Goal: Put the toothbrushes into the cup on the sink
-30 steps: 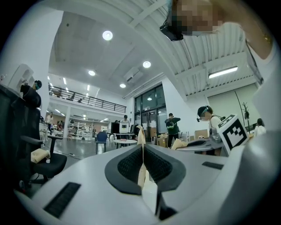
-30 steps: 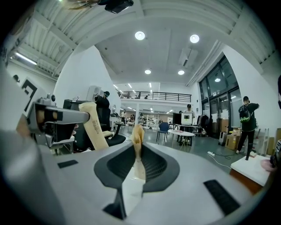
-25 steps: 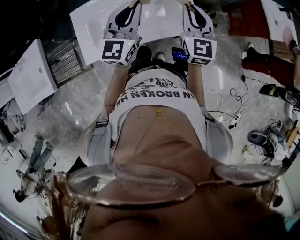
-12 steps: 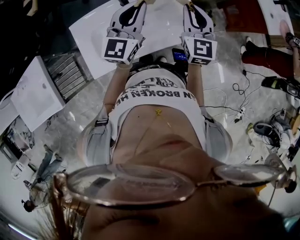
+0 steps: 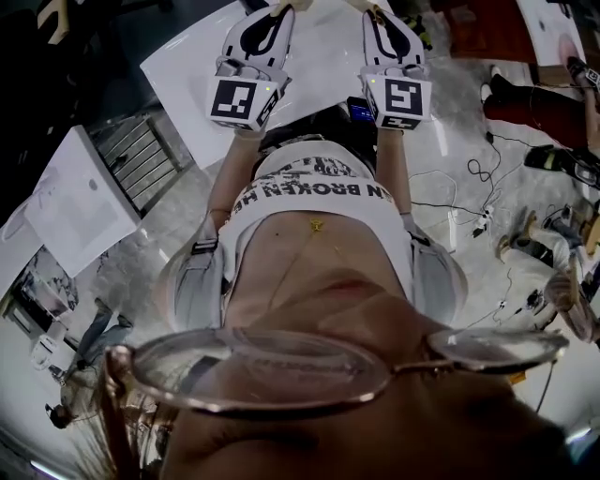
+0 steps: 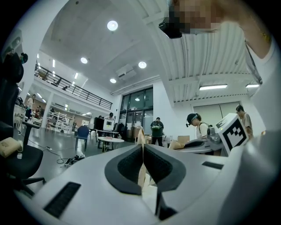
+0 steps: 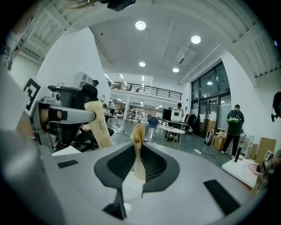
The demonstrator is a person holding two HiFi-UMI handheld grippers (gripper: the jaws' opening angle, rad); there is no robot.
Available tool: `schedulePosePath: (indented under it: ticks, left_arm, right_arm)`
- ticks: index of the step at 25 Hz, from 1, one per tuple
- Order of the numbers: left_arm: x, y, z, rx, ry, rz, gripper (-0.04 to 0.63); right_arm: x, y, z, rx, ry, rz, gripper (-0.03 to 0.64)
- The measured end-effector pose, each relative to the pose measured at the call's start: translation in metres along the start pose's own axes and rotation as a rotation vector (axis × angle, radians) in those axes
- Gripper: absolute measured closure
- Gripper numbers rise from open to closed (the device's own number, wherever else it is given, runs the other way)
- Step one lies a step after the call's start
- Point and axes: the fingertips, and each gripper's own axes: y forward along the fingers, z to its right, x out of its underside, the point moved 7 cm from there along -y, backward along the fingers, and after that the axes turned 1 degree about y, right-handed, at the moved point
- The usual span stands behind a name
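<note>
My left gripper (image 5: 278, 7) and right gripper (image 5: 374, 9) are held side by side at the top of the head view, over a white sink top (image 5: 319, 52). In the left gripper view the jaws (image 6: 142, 151) are shut on a thin tan wooden toothbrush (image 6: 141, 173) that stands between the pads. My right gripper (image 7: 137, 145) is likewise shut on a tan toothbrush (image 7: 138, 158). From the right gripper view I also see the left gripper's toothbrush (image 7: 99, 125) sticking up. No cup is in view.
The setting is a large hall with a grey floor. A white slab (image 5: 80, 202) and a metal rack (image 5: 141, 159) lie at left, cables (image 5: 478, 220) at right. A round table (image 6: 110, 139), a chair (image 6: 19, 160) and several people stand further off.
In the head view the white sink top has slid further under both grippers, and the grippers have moved a little up and forward. Both grips are unchanged.
</note>
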Motion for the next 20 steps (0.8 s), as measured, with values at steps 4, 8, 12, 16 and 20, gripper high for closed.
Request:
schedulePosePath:
  ticks: [4,8,12,16,20]
  left_arm:
    - [-0.002,0.003,0.000,-0.022,0.002,0.001,0.578]
    - [-0.005,0.012,0.003,-0.075,0.009,0.004,0.578]
    - [-0.008,0.032,0.023,-0.124,0.003,0.005,0.578]
    - [-0.008,0.051,0.040,-0.149,-0.001,0.001,0.578]
    - [-0.010,0.065,0.050,-0.168,0.007,0.002,0.578]
  right_arm:
    - [-0.003,0.008,0.003,-0.033,-0.004,0.005,0.561]
    - [-0.006,0.023,0.009,-0.109,-0.019,0.022,0.561]
    - [-0.009,0.028,0.033,-0.180,-0.027,0.035,0.561]
    - [-0.008,0.029,0.056,-0.217,-0.029,0.049,0.561]
    - [-0.004,0.030,0.074,-0.229,-0.024,0.057,0.561]
